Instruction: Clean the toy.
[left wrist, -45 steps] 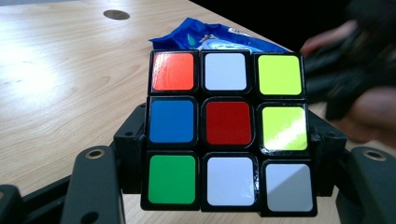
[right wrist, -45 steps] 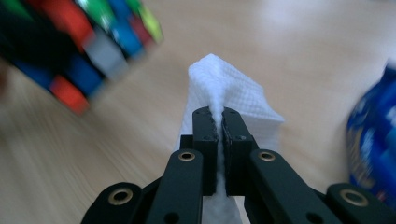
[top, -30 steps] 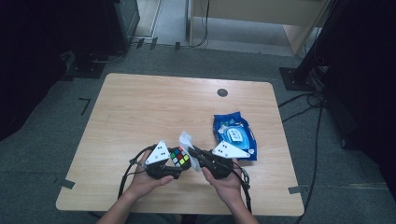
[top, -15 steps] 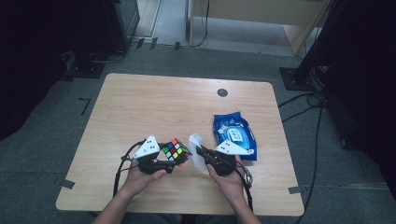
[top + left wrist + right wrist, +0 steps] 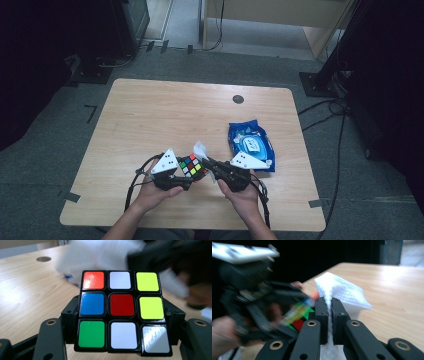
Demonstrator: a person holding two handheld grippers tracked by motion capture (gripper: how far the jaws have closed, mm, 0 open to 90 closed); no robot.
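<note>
A: Since the earlier frame, the left gripper [image 5: 186, 176] has carried the scrambled multicoloured plastic puzzle cube [image 5: 192, 165] rightward.

B: Left gripper view: jaws clamp cube [image 5: 121, 312]. Right gripper view: right gripper [image 5: 329, 312] pinches white textured wipe [image 5: 342, 292]; cube lies to its left.

In the left gripper view, the puzzle cube [image 5: 121, 311] hides the jaw tips clamping its sides, and the white wipe [image 5: 100, 255] and right gripper [image 5: 175, 262] behind it are smeared by blur. In the right gripper view, the left gripper [image 5: 249, 297] and cube are blurred; the wipe's lower end runs off the bottom edge.
</note>
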